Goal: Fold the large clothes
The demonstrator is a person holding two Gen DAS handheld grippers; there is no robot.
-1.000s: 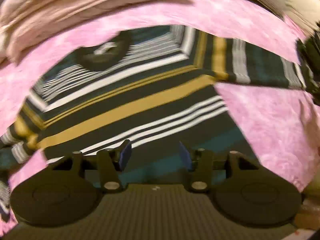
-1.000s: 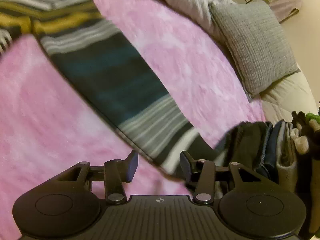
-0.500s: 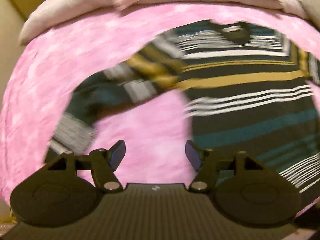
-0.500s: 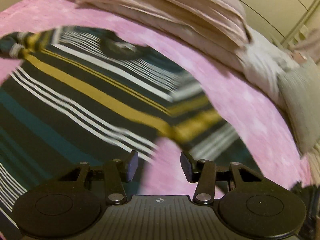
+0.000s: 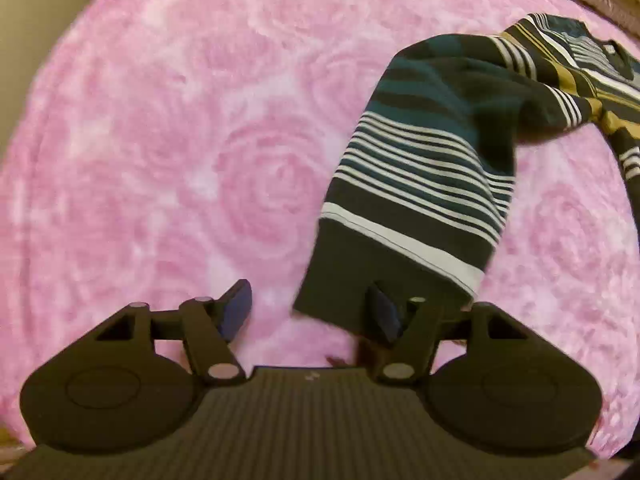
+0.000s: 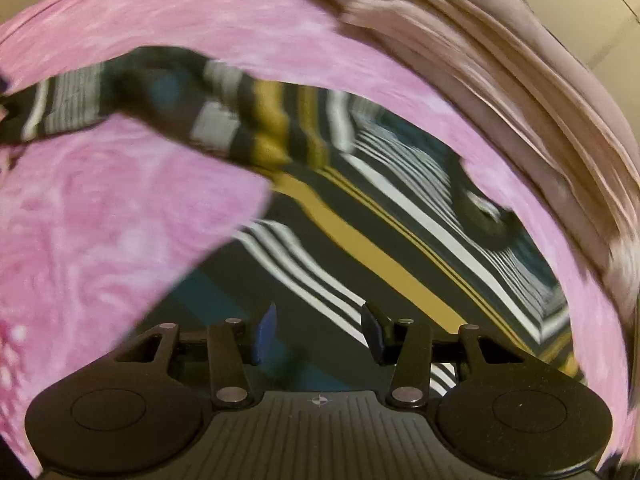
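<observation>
A large striped sweater (image 6: pixel 372 248), dark with teal, white and mustard bands, lies spread on a pink rose-patterned blanket (image 5: pixel 180 140). In the left wrist view its left sleeve (image 5: pixel 424 184) runs down toward me, the dark cuff reaching my left gripper (image 5: pixel 310 310). That gripper is open; the cuff edge lies by its right finger, not pinched. In the right wrist view the right gripper (image 6: pixel 318 334) hovers open over the sweater's body, with the collar (image 6: pixel 484 216) farther right and the same sleeve (image 6: pixel 120 96) stretching to the far left. Nothing is held.
Folded beige-pink bedding (image 6: pixel 520 80) is stacked along the far edge of the bed beyond the collar. Pink blanket (image 6: pixel 100 220) stretches out left of the sweater. A beige wall (image 5: pixel 32 4) shows at the upper left of the left wrist view.
The left gripper has swung left off the sweater's body and along the sleeve to its cuff. The right gripper has swung left from the right sleeve onto the body. Both stayed open.
</observation>
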